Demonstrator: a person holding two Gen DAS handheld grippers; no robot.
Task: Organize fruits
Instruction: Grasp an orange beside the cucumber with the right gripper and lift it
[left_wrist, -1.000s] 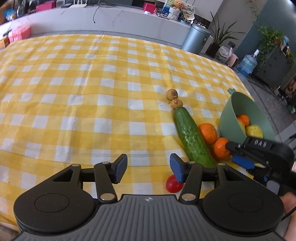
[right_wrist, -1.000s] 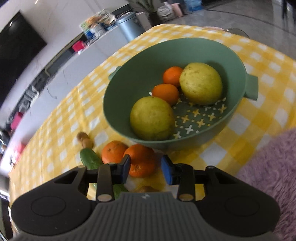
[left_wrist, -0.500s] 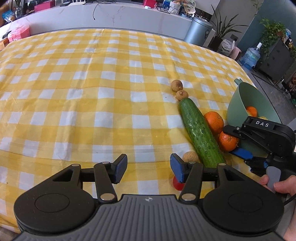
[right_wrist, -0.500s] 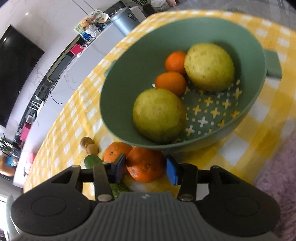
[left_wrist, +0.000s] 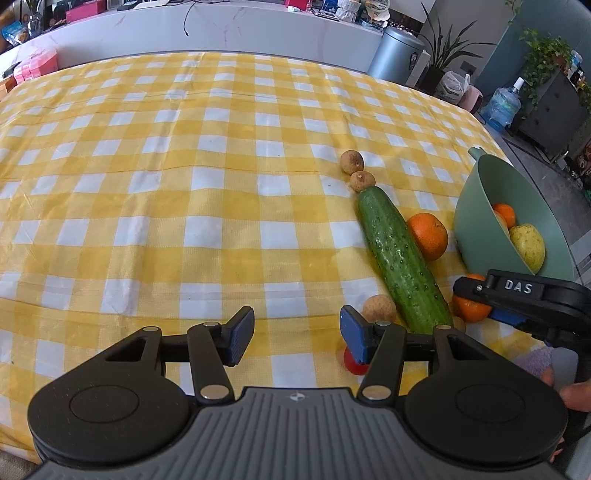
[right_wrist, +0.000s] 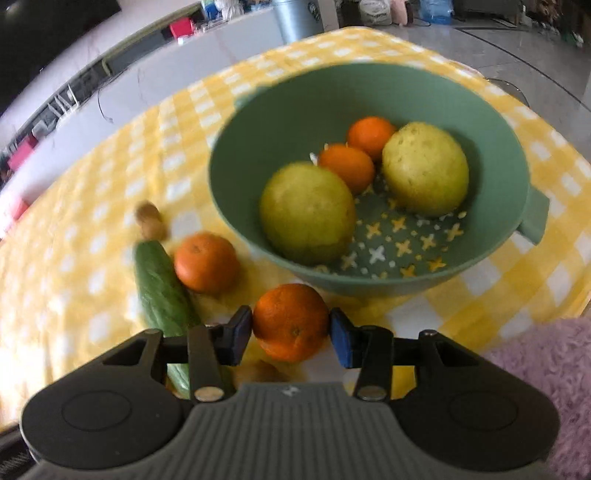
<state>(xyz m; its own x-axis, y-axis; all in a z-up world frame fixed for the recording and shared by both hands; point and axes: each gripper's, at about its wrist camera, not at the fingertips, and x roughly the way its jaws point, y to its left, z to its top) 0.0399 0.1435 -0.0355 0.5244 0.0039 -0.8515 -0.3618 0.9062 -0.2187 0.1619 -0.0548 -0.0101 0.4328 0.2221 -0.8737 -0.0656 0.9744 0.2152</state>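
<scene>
My right gripper (right_wrist: 291, 334) is shut on an orange (right_wrist: 290, 322), just in front of the green bowl (right_wrist: 266, 122); it also shows in the left wrist view (left_wrist: 476, 301). The bowl holds two yellow-green pears (right_wrist: 307, 212) and two small oranges (right_wrist: 346, 167). A second orange (right_wrist: 205, 262) lies beside a cucumber (right_wrist: 160, 291) on the yellow checked cloth. My left gripper (left_wrist: 297, 334) is open and empty above the cloth, left of the cucumber (left_wrist: 400, 258). Two brown longans (left_wrist: 352, 161) lie at the cucumber's far end, another (left_wrist: 379, 308) near its close end.
A small red fruit (left_wrist: 351, 363) sits partly hidden behind my left gripper's right finger. The table's right edge runs just past the bowl (left_wrist: 476, 221). A pink fuzzy fabric (right_wrist: 546, 373) lies at the right. A grey counter (left_wrist: 221, 33) stands beyond the table.
My right gripper has closed on the near orange and drawn it back from the other orange and the bowl. My left gripper has moved slightly, staying open.
</scene>
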